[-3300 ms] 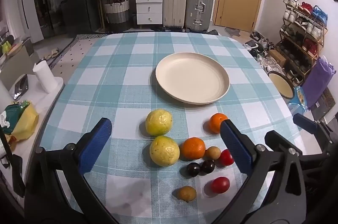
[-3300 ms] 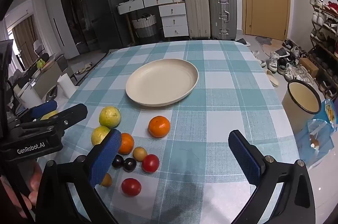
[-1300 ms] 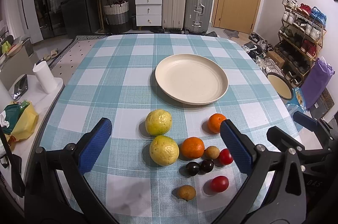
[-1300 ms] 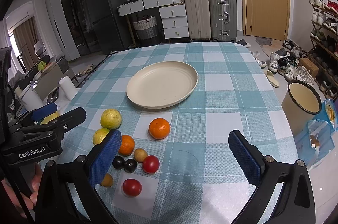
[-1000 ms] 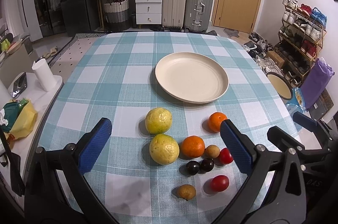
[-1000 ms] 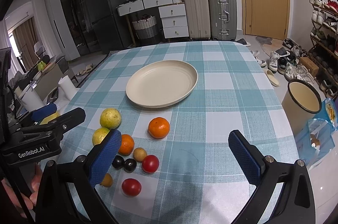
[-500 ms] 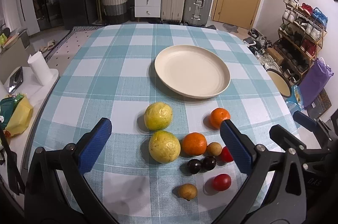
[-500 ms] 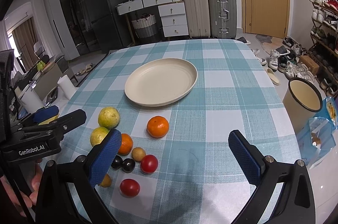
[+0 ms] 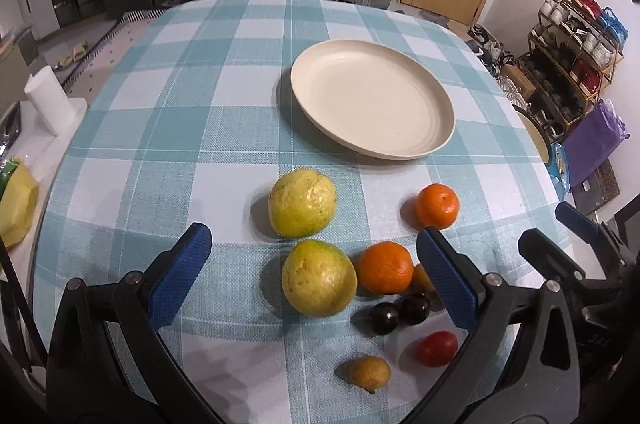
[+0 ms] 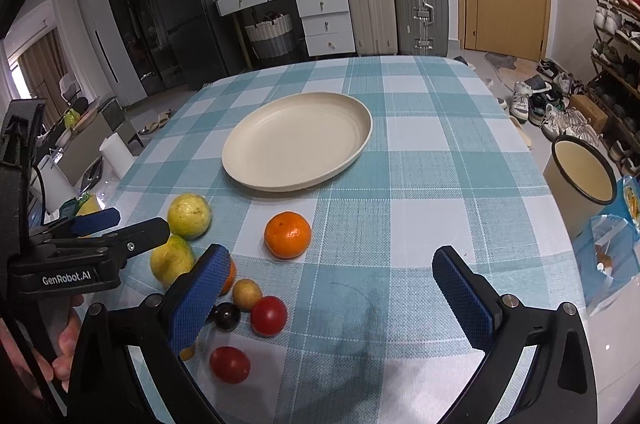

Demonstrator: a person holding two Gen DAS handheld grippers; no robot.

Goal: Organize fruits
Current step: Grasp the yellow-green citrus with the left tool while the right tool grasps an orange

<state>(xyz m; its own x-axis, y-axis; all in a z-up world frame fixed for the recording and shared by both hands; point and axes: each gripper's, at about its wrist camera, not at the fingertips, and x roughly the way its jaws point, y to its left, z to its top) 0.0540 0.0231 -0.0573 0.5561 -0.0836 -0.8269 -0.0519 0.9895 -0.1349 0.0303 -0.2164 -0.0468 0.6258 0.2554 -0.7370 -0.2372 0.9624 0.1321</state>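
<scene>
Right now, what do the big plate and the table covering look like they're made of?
Plate: matte cream with faint specks and no glare, likely wheat-straw plastic or melamine, possibly unglazed ceramic. Table covering: teal-and-white check with a visible woven texture, probably fabric or textured vinyl.

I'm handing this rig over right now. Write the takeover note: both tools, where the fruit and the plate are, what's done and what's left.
Left tool: open, holding nothing, above the fruit cluster at the near edge of the table.
Right tool: open, holding nothing, to the right of the cluster.
Plate: mid-table, nothing on it.
Fruit, all on the checked cloth: two yellow-green fruits, two oranges, two dark plums, two red tomatoes, two small tan fruits.
Done: nothing moved yet.
Left: every fruit still needs placing, likely onto the plate.
</scene>
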